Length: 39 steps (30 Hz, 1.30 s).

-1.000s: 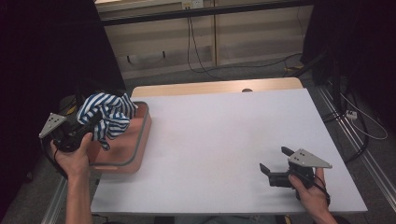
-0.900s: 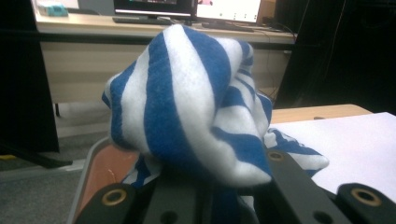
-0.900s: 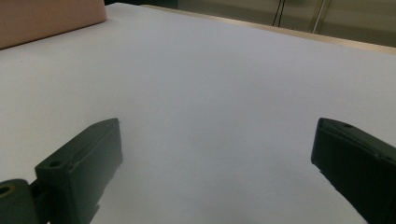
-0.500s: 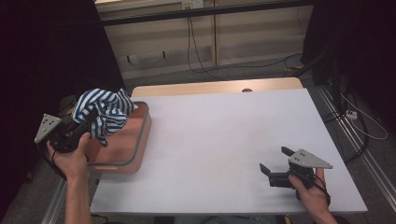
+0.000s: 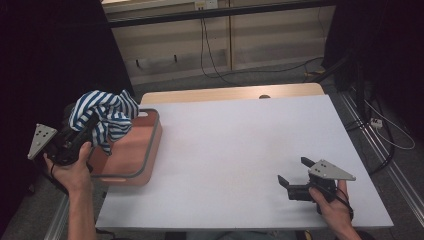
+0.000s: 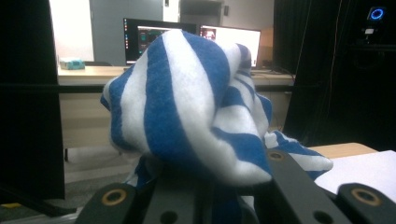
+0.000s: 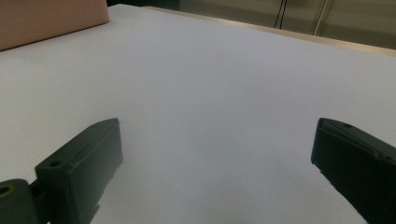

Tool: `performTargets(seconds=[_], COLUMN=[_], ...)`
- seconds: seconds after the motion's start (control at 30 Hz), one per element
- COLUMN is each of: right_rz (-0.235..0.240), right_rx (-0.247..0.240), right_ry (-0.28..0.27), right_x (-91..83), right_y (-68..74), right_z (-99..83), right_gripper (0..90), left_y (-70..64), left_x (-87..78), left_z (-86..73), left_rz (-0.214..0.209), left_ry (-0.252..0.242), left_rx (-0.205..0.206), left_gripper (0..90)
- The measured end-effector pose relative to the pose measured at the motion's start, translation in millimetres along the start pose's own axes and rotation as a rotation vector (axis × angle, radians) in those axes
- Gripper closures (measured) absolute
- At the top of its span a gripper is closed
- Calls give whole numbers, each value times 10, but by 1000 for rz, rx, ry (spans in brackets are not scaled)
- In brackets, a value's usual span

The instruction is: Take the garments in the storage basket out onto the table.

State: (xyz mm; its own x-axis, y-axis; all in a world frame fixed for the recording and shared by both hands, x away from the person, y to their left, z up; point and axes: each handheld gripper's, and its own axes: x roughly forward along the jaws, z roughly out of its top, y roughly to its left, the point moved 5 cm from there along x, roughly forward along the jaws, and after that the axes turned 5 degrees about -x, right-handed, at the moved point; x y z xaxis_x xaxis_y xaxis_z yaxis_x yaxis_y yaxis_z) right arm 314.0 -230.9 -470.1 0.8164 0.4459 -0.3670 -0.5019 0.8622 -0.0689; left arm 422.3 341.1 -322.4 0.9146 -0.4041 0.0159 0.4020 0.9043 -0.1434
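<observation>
Left gripper (image 5: 89,125) holds the striped cloth (image 5: 106,116) lifted over the tray (image 5: 142,162); right gripper (image 5: 296,180) waits open.

High view: at the left edge of the frame the cloth hangs bunched from the left gripper, above the tray's far left corner; against the earlier frames the gripper and cloth sit a little higher and further left, more of the tray floor bare. At lower right the right gripper rests on the table (image 5: 240,140), unchanged. Left gripper view: the cloth (image 6: 196,102) fills the centre, its lower folds pinched between the jaws, which are closed on it. Right gripper view: the jaws stand wide apart over the bare table (image 7: 210,84), with a corner of the tray (image 7: 51,18) at upper left.
</observation>
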Motion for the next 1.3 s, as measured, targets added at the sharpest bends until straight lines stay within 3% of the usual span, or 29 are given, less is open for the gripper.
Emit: performTargets(seconds=[0.33,0.8,1.3], right_rz=[0,7,11], right_rx=[0,-1,-4], right_ry=[-3,-5,-6], right_x=[-2,7,18], right_y=[-1,6,10], right_z=[2,10,13], right_gripper=[16,16,16], left_y=[-64,-347,-601], left_x=[-94,-224,-166], left_z=[128,361,377], left_rz=[6,-60,-128], left_ry=[-25,-61,-40], left_rx=[12,13,12], left_gripper=[827,827,827])
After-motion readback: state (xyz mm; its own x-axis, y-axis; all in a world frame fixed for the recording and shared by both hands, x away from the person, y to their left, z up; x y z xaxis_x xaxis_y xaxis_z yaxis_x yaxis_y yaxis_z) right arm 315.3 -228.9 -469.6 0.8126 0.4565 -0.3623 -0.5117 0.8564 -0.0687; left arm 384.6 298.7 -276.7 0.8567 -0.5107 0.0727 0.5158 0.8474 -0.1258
